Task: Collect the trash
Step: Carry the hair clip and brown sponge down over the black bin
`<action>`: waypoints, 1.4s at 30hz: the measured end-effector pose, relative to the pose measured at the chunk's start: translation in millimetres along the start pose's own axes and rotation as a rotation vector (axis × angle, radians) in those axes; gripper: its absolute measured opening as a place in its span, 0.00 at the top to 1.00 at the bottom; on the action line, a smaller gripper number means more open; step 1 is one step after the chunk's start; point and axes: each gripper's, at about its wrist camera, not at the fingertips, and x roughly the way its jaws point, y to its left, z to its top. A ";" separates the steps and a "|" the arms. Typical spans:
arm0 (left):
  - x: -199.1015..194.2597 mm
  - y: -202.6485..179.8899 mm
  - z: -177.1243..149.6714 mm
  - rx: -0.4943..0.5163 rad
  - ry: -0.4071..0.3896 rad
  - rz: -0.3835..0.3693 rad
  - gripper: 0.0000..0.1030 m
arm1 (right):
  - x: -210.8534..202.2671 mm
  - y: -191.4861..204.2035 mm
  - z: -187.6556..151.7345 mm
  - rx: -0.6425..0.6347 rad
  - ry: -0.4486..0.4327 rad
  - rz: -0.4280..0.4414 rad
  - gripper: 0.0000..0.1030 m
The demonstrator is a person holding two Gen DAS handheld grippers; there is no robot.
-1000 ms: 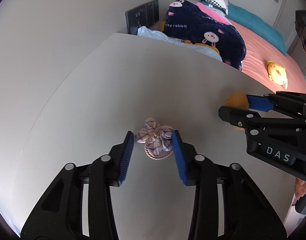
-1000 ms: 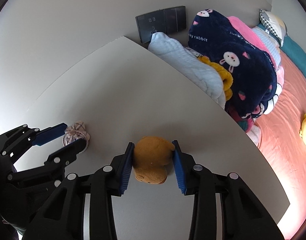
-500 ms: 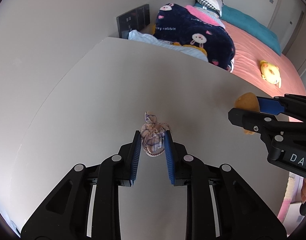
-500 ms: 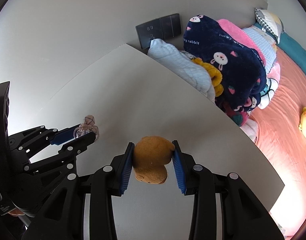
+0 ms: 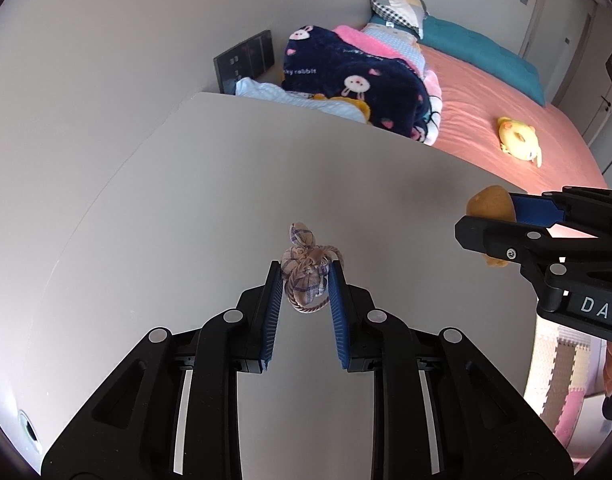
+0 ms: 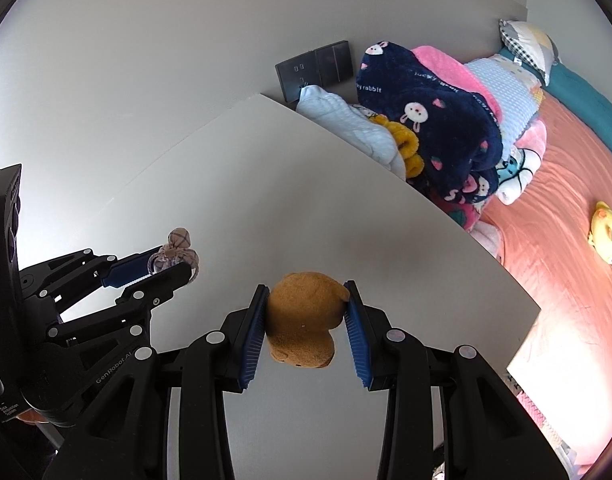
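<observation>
My left gripper (image 5: 305,276) is shut on a small plaid fabric scrunchie (image 5: 306,276), lifted above the grey tabletop (image 5: 185,220). The right gripper (image 6: 306,300) is shut on a brown plush toy (image 6: 303,322), also held clear of the table. In the left wrist view the right gripper (image 5: 494,228) shows at the right edge with the brown plush (image 5: 488,206) between its fingers. Seen from the right wrist, the left gripper (image 6: 173,262) sits at the left with the scrunchie (image 6: 175,250) in its blue pads.
A bed with a coral sheet (image 5: 506,112) lies beyond the table's far edge, with a pile of blankets (image 5: 358,76), a yellow plush (image 5: 520,142) and a teal pillow (image 5: 482,54). A dark switch panel (image 6: 316,70) is on the wall. Foam floor mats (image 5: 566,372) show at right.
The left gripper closed on the scrunchie and lifted it off the table. Both grippers rose and pulled back, the right one still carrying the brown plush.
</observation>
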 end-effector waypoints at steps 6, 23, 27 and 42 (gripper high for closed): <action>-24.2 -26.7 -11.9 0.047 -0.029 -0.030 0.78 | -24.8 -7.0 -24.8 0.016 -0.007 0.004 0.62; -57.7 -85.1 -49.6 0.146 -0.025 -0.089 0.78 | -74.6 -27.0 -88.5 0.065 -0.022 0.001 0.62; -63.9 -100.1 -56.7 0.172 -0.018 -0.109 0.78 | -86.2 -35.2 -103.6 0.087 -0.026 0.003 0.62; -73.5 -170.1 -79.5 0.290 0.007 -0.204 0.78 | -124.2 -77.4 -159.7 0.168 -0.030 -0.022 0.62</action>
